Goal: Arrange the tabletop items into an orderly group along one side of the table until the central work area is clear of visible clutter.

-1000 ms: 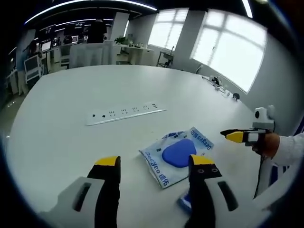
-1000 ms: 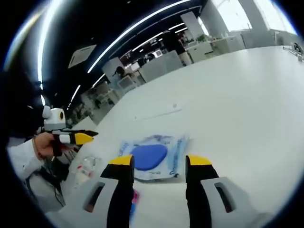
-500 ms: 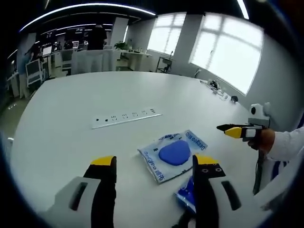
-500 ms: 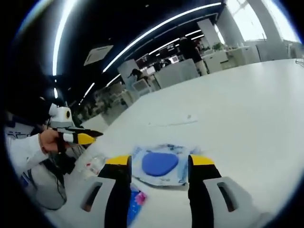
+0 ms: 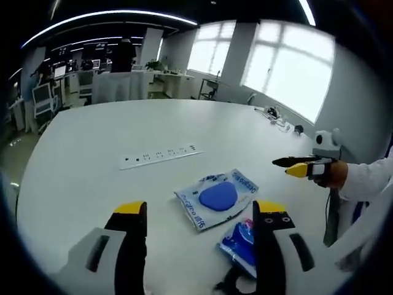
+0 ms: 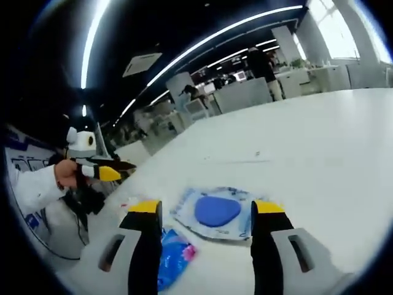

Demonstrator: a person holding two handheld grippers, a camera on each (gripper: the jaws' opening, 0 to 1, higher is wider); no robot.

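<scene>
A flat white-and-blue packet with a blue oval (image 5: pixel 216 198) (image 6: pixel 216 212) lies on the white table (image 5: pixel 123 123) (image 6: pixel 319 147). Close to it sits a smaller blue wrapped pack (image 5: pixel 241 244) (image 6: pixel 174 257), partly hidden by a jaw in each view. My left gripper (image 5: pixel 199 212) is open above the table, short of the packet. My right gripper (image 6: pixel 209 208) is open too, framing the packet from above. In the left gripper view the right gripper (image 5: pixel 290 166) shows held by a hand; in the right gripper view the left gripper (image 6: pixel 109 170) shows the same way.
A white power strip (image 5: pixel 161 157) (image 6: pixel 242 161) lies flat on the table beyond the packet. Small cables and objects (image 5: pixel 276 115) sit near the far table edge by the windows. Desks, chairs and people stand in the office behind.
Both views have drawn back and risen, so the packet looks smaller. The blue pack now shows more fully beside the jaws. Nothing on the table has moved.
</scene>
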